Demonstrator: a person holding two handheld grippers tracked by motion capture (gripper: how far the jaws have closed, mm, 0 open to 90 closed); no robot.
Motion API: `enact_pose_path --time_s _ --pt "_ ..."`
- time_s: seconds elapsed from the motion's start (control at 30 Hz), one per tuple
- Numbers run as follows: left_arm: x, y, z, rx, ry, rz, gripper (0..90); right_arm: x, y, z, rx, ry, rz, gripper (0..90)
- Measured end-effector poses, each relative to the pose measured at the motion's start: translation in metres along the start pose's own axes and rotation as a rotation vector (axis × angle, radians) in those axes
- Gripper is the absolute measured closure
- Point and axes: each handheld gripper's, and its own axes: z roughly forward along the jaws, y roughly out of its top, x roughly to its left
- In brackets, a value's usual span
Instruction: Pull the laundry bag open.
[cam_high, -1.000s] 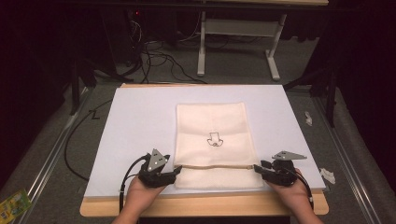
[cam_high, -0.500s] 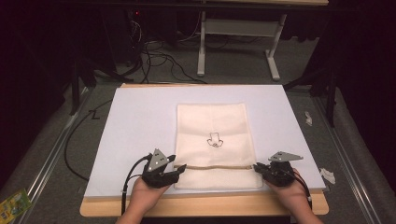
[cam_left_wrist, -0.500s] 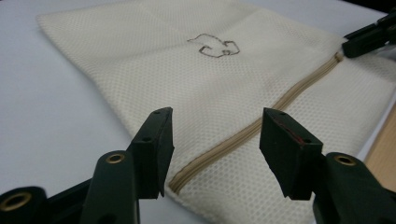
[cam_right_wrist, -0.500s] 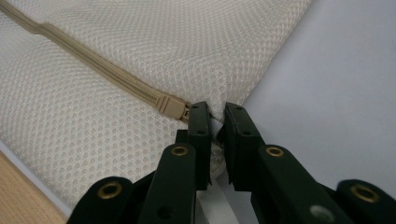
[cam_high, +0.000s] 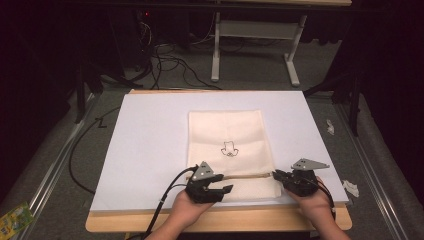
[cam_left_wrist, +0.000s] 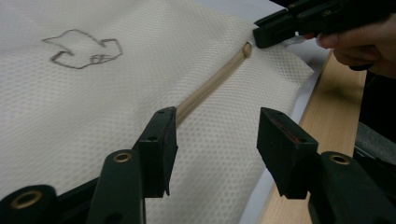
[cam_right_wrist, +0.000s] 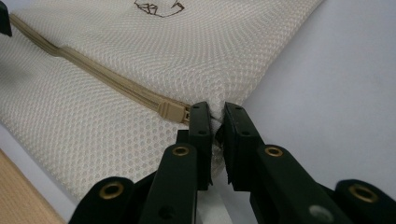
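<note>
Mesh bag (cam_high: 227, 145) lies flat on the table (cam_high: 150, 130), its zip (cam_right_wrist: 93, 70) apparently closed. Right gripper (cam_right_wrist: 215, 122) pinches the bag's edge by the slider; left gripper (cam_left_wrist: 212, 140) hangs wide open, holding nothing, so any unzipping looks unstarted.

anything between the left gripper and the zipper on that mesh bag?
Nothing visible. The left gripper is open over the mesh bag, with the tan zipper running straight out from its left jaw, unobstructed. The right gripper pinches the bag's far zipper end.
</note>
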Motion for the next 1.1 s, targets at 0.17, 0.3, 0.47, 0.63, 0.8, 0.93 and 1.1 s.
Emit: enact_pose_path --time_s 0.17,0.3,0.47,0.63,0.8,0.93,1.1 --pt "-0.013 0.014 0.024 -0.020 0.041 0.038 52.2 0.001 0.001 0.000 -0.007 -0.014 -0.021 83.5" --pt "-0.018 0.026 0.047 -0.046 0.044 0.014 54.4 0.002 0.003 -0.004 -0.029 -0.007 -0.023 83.5" --pt "-0.026 0.033 0.067 -0.042 0.029 0.026 54.9 0.002 0.002 -0.004 -0.033 -0.002 -0.020 83.4" --pt "-0.036 0.039 0.085 -0.012 0.039 0.043 60.6 0.003 0.003 -0.007 -0.053 0.007 -0.024 83.5" --pt "-0.037 0.042 0.094 -0.008 0.043 0.012 66.6 0.003 0.004 -0.008 -0.063 0.015 -0.018 83.5" --pt "-0.040 0.042 0.100 -0.018 0.031 -0.003 72.7 0.003 0.005 -0.010 -0.076 0.022 -0.010 83.6" --pt "-0.045 0.043 0.106 -0.032 0.041 -0.007 77.5 0.004 0.005 -0.011 -0.078 0.021 -0.014 83.8"
